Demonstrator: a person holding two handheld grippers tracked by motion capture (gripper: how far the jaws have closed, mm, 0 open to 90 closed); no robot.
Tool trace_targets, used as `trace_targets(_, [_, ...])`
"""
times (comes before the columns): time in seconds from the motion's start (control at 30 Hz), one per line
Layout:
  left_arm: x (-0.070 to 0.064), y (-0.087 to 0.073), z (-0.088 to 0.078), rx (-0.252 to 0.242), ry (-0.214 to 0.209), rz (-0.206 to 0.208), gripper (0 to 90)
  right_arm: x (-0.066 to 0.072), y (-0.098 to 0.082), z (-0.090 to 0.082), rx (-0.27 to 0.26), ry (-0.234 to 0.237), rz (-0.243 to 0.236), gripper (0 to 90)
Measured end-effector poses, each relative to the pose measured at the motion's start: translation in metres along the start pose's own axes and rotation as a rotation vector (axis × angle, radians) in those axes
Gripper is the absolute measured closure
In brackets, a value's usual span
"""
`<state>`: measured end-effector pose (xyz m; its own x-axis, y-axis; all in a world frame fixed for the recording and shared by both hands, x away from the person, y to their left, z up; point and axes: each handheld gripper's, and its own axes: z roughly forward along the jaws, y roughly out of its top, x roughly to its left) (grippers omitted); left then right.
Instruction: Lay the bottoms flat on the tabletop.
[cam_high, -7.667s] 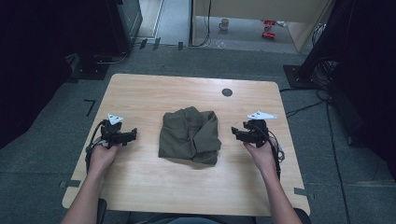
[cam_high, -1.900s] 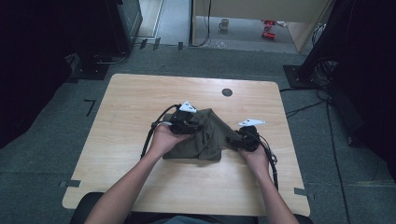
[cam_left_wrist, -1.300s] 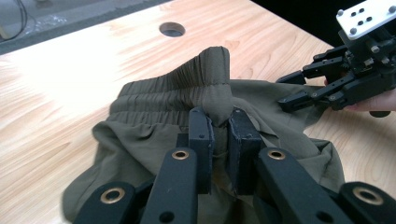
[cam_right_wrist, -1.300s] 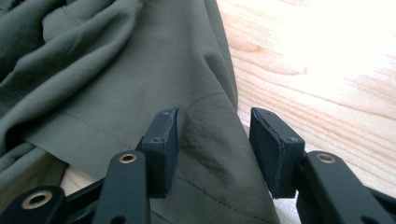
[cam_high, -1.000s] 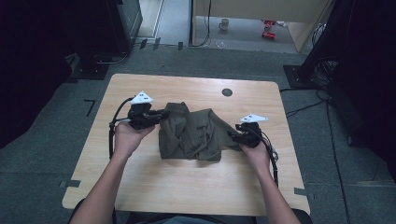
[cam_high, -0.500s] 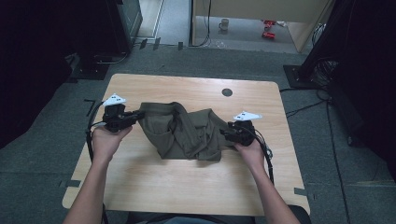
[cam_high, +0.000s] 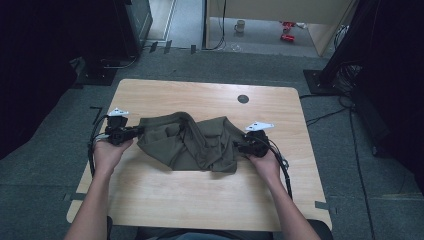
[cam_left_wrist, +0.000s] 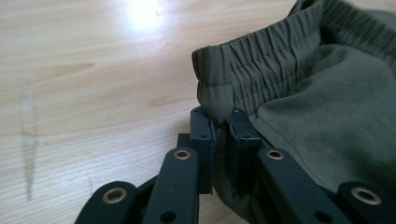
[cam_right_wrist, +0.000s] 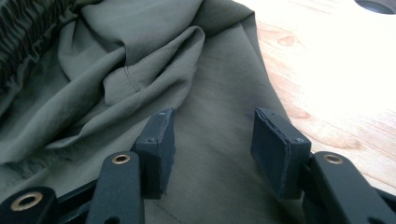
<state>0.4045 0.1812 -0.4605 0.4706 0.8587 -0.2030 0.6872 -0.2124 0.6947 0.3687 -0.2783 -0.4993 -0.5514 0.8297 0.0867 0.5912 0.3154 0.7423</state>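
An olive green garment with an elastic waistband lies crumpled and partly spread across the middle of the wooden table. At its left end my left gripper is shut on the corner of the waistband, and the fabric is pinched between the pads just above the tabletop. At the garment's right end my right gripper rests low over the cloth. Its jaws stand apart with flat fabric lying under and between them, and the pads do not press on it.
A round black grommet sits in the table near the far edge, and its rim shows in the right gripper view. Bare wood lies in front of and behind the garment. Dark equipment and cables stand on the floor around the table.
My left gripper has carried the waistband corner leftward and down toward the table, stretching the garment wider. The right gripper has stayed at the garment's right end.
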Motion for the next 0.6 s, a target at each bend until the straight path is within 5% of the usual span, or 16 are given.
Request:
trace_targets(0.23, [0.003,0.000,0.022,0.035,0.004,0.017,83.5,0.002,-0.006,0.007,0.029,0.005,-0.032,48.3])
trace_targets(0.43, [0.001,0.003,0.039,0.064,0.034,0.053,83.5,0.001,-0.011,0.007,0.054,0.021,-0.015,48.8])
trace_targets(0.6, [-0.004,0.010,0.053,0.059,0.040,0.092,83.4,0.011,-0.015,-0.001,0.093,0.016,-0.046,52.0])
